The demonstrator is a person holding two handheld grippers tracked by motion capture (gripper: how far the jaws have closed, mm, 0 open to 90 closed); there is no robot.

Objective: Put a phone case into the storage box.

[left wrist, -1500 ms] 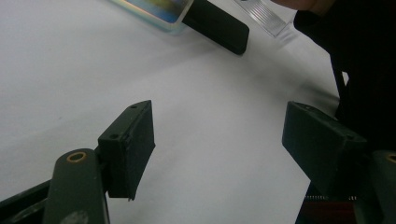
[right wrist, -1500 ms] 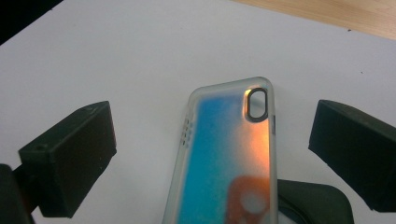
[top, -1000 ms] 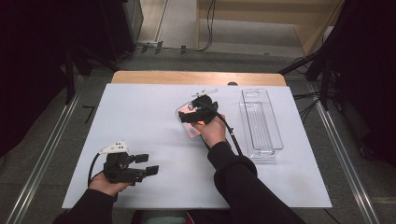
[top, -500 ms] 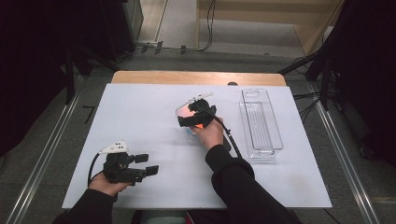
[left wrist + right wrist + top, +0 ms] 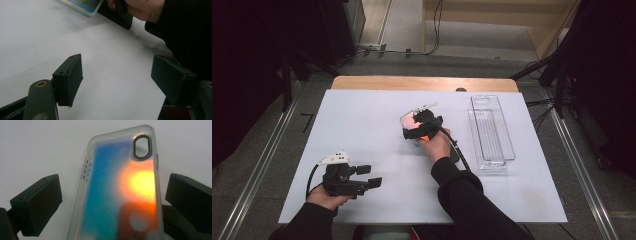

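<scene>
Right hand-held gripper (image 5: pixel 421 125) sat over a phone case (image 5: pixel 120 192) lying flat on the white desk (image 5: pixel 362 120) mid-desk, jaws apart on either side of it, not touching. Case translucent, blue-orange print, camera cutout at far end. Left hand-held gripper (image 5: pixel 362 176) rested near front left, jaws apart, nothing between. Clear plastic tray (image 5: pixel 491 131) stood well right of the case.

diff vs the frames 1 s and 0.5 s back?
The right gripper slid a little toward the person and leftward along the phone case; its jaws are open on either side of the case, nothing clamped. The left gripper stayed open near the table's front edge, and the clear tray did not move.
</scene>
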